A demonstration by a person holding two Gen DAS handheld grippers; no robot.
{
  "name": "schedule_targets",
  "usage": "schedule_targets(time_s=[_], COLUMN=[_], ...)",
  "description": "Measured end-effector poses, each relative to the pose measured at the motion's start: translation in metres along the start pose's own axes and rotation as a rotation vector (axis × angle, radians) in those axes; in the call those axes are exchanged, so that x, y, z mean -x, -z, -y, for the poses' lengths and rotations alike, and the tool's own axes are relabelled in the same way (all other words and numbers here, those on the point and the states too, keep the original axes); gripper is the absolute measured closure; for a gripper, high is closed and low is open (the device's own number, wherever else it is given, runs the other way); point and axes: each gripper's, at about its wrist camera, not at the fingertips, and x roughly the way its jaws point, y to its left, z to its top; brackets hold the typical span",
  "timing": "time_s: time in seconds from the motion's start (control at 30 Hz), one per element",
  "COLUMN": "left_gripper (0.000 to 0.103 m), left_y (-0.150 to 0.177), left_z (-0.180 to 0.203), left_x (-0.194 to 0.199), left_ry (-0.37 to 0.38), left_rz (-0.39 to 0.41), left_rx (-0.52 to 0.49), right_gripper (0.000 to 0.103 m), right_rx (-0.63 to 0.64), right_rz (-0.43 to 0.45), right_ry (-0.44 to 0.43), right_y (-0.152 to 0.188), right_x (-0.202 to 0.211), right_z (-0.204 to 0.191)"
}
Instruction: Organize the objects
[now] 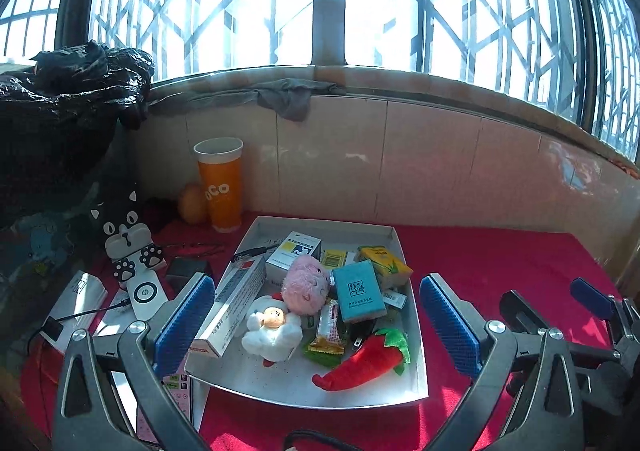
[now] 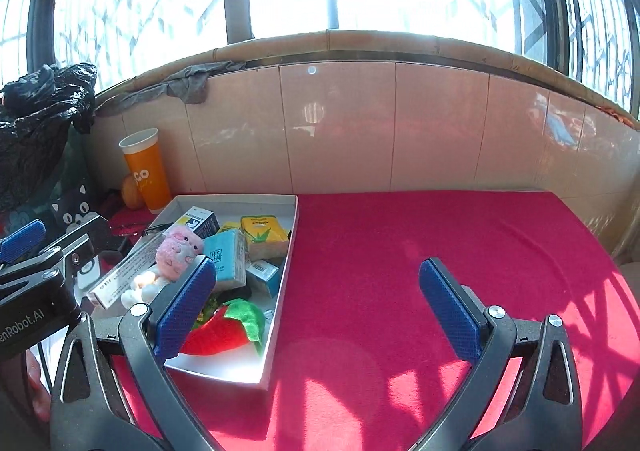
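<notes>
A white tray (image 1: pixel 416 331) sits on the red cloth and holds a red plush chili (image 1: pixel 368 361), a white plush doll (image 1: pixel 272 329), a pink plush (image 1: pixel 306 285), a teal tissue pack (image 1: pixel 358 291), a yellow tissue pack (image 1: pixel 386 261), a long grey box (image 1: pixel 232 303), a medicine box (image 1: pixel 294 253) and snack wrappers (image 1: pixel 330 331). My left gripper (image 1: pixel 316 325) is open and empty, its pads on either side of the tray's near part. My right gripper (image 2: pixel 316 309) is open and empty over the cloth, right of the tray (image 2: pixel 286 283); its left pad hides part of the chili (image 2: pixel 212 335).
An orange cup (image 1: pixel 220 185) and an orange fruit (image 1: pixel 192 203) stand at the tiled wall, back left. A cat-patterned stand (image 1: pixel 134 251), papers and a cable lie left of the tray. A black bag (image 1: pixel 60 99) fills the far left. Red cloth (image 2: pixel 440 251) spreads to the right.
</notes>
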Motion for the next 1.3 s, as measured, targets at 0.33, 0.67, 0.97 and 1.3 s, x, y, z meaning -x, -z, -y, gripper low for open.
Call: schedule_targets(time_s=[0.33,0.67,0.97,1.3], left_gripper=[0.0,0.0,0.0,0.0], left_y=[0.01,0.021,0.038,0.04], left_z=[0.02,0.032,0.026,0.025], left_x=[0.035,0.059,0.057,0.054], left_ry=[-0.009,-0.072,-0.035,-0.058], left_rz=[0.032,0.03,-0.033,-0.041], left_rx=[-0.09,-0.137,-0.088,-0.093], right_gripper=[0.001,0.001,0.001,0.001], right_rx=[0.032,-0.023,-0.096,-0.102], right_rz=[0.022,0.039,0.065,0.01], right_ry=[0.066,0.209,0.181,0.157], right_y=[0.011,0.017,0.03,0.043], right_x=[0.029,0.054,0.081,0.072], right_z=[0.006,0.026,0.037,0.039])
